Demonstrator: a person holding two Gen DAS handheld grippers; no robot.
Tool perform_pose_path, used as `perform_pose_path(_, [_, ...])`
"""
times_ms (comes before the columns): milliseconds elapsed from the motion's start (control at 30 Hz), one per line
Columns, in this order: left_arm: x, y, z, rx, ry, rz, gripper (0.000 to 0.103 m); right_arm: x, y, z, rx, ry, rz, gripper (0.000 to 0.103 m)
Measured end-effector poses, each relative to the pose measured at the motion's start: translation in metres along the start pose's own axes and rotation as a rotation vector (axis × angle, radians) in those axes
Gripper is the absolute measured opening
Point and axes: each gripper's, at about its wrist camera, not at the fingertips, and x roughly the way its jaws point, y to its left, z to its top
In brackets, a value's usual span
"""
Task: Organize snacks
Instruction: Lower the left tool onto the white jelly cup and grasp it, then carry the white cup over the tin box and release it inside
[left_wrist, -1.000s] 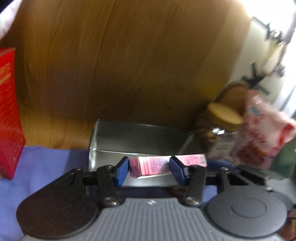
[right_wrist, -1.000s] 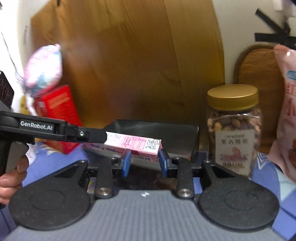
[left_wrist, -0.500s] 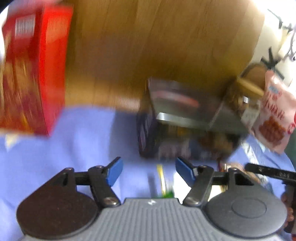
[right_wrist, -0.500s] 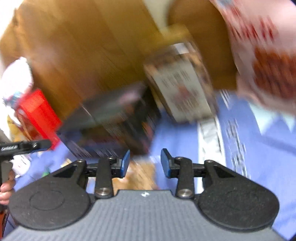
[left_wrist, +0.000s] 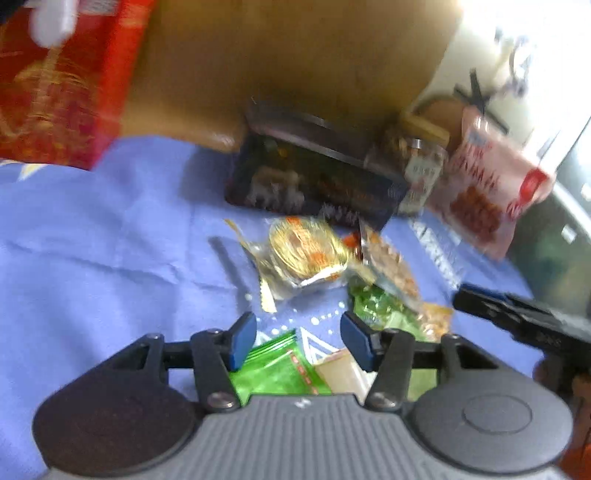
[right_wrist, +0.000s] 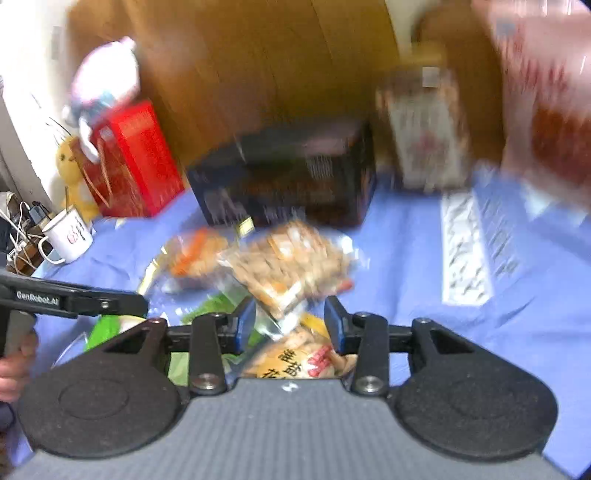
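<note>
Loose snack packets lie in a heap on the blue cloth in front of a dark open tin. My left gripper is open above a green packet, its jaws closing with nothing between the pads. A gold round packet lies just ahead of it. My right gripper is open and its jaws are opening; it hovers over a cracker packet and a yellow packet, and the pads press on neither. Both views are blurred.
A nut jar and a pink bag stand right of the tin, a red box to its left, and a wooden board behind. A white mug sits at the cloth's left edge.
A second ago both grippers held a pink stick box over the open tin. Both are empty now and have drawn back and down over the loose packets.
</note>
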Motion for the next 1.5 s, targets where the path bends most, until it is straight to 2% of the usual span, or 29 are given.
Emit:
perform_pose_path(100, [-0.022,0.008,-0.009,-0.028,-0.026,0.021,0.052,-0.027,0.022,-0.002,-0.041,-0.05,0.071,0.045])
perform_pose_path(200, [-0.025,0.009,-0.014,-0.027,-0.011,0.017,0.052,-0.029,0.052,-0.015,-0.118,-0.015,0.151,0.045])
perform_pose_path(267, [-0.022,0.007,-0.013,-0.012,-0.002,0.025,0.052,-0.014,0.067,-0.022,-0.165,0.026,0.182,0.045])
perform_pose_path(433, [-0.002,-0.021,-0.002,0.065,0.016,-0.028,0.052,0.029,0.081,-0.032,-0.138,0.089,0.156,0.043])
perform_pose_path(500, [0.01,-0.035,-0.003,0.112,0.042,-0.034,0.052,0.037,0.085,-0.031,-0.132,0.066,0.148,0.043])
perform_pose_path(567, [0.023,-0.044,-0.006,0.151,0.085,-0.019,0.051,0.04,0.09,-0.029,-0.135,0.07,0.141,0.043])
perform_pose_path(667, [0.026,-0.056,-0.013,0.232,0.071,0.032,0.046,0.043,0.098,-0.033,-0.166,0.079,0.128,0.043])
perform_pose_path(700, [0.026,-0.057,-0.013,0.236,0.071,0.043,0.045,0.043,0.1,-0.035,-0.191,0.073,0.12,0.042])
perform_pose_path(733, [0.025,-0.057,-0.014,0.234,0.071,0.042,0.044,0.04,0.103,-0.037,-0.202,0.071,0.116,0.036])
perform_pose_path(867, [0.019,-0.06,-0.011,0.222,0.061,0.045,0.043,0.035,0.101,-0.04,-0.205,0.057,0.118,0.035])
perform_pose_path(967, [0.007,-0.067,0.007,0.227,0.003,0.024,0.04,0.027,0.102,-0.038,-0.206,0.005,0.113,0.035])
perform_pose_path(1133, [0.003,-0.088,0.061,0.233,-0.08,-0.033,0.04,0.023,0.09,-0.003,-0.17,-0.104,0.097,0.034])
perform_pose_path(1267, [0.03,-0.108,0.111,0.225,-0.096,-0.047,0.038,0.035,0.076,0.04,-0.158,-0.17,0.055,0.034])
perform_pose_path(1367, [0.06,-0.114,0.143,0.216,-0.103,-0.028,0.038,0.056,0.062,0.072,-0.142,-0.184,0.026,0.033])
perform_pose_path(1500, [0.1,-0.107,0.168,0.207,-0.092,0.007,0.038,0.09,0.041,0.104,-0.123,-0.186,-0.031,0.033])
